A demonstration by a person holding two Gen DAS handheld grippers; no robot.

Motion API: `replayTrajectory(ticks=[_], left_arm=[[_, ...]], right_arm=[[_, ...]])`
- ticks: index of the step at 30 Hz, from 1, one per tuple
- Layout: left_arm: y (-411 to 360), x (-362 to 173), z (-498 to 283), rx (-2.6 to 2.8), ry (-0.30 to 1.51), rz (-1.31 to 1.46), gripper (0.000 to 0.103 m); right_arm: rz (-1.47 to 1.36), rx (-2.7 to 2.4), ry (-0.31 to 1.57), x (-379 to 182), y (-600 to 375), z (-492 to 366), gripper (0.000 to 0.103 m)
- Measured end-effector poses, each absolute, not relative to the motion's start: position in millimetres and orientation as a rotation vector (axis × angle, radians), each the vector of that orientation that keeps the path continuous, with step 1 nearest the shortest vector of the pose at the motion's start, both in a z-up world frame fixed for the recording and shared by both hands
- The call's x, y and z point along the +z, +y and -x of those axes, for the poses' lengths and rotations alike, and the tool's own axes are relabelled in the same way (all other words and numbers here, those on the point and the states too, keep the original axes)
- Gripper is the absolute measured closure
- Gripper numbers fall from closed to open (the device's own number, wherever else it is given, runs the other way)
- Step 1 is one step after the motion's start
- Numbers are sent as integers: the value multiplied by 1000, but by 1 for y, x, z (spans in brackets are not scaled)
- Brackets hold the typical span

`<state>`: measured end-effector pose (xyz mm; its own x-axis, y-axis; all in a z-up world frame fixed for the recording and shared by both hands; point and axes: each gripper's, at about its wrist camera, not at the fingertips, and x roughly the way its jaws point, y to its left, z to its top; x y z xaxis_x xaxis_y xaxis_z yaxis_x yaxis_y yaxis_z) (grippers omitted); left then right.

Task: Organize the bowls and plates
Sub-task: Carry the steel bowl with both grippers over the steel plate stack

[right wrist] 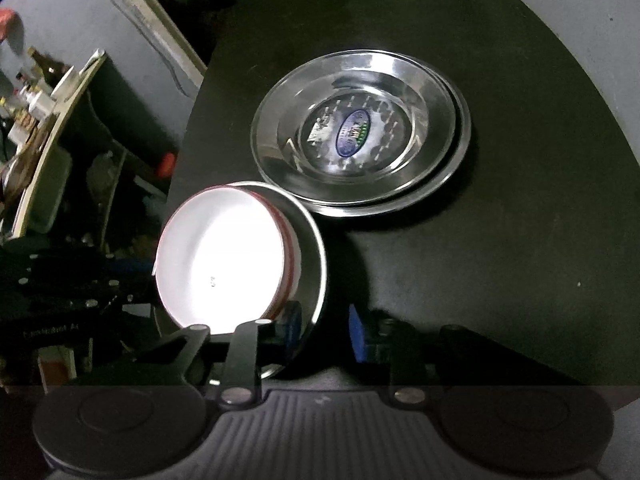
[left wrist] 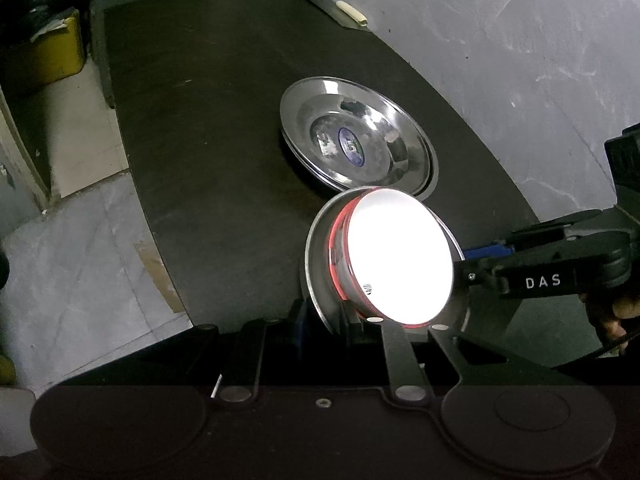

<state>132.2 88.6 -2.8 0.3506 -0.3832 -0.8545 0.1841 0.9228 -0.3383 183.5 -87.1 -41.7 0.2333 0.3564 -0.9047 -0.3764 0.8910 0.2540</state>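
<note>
Two stacked steel plates [right wrist: 360, 136], one white bowl [right wrist: 220, 260] in one steel bowl [right wrist: 312, 264].

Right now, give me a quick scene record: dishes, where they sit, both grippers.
table: dark
plates: two steel ones stacked flat, sticker inside the top one
white bowl: red rim, nested in the steel dish
steel dish: tilted, close beside the plates
left gripper: shut on the steel dish's rim
right gripper: at the opposite rim, grip unclear

a yellow box [left wrist: 48, 54] is sitting on the floor left of the dark table [left wrist: 192, 128]; a cluttered shelf [right wrist: 40, 120] is standing alongside.
</note>
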Motion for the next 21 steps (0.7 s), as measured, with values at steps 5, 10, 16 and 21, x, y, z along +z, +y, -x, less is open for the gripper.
replayTrajectory(ticks=[5,10,16,21], left_arm=[[91,-5,-133,-358,1157,236,85],[94,-8,-135,-353,1168,261,80],[100,-16,-137,-363,1201,309,72],[93,-15,-139,-385,1207,281,80]], right_arm=[[35,529,1236,-39,-81,-182,86],[26,534,1240,-39,-82,-185,86],[1,527,1222,-40,-88,-182,88],[-24,529,1221,-41,-92,-183,88]])
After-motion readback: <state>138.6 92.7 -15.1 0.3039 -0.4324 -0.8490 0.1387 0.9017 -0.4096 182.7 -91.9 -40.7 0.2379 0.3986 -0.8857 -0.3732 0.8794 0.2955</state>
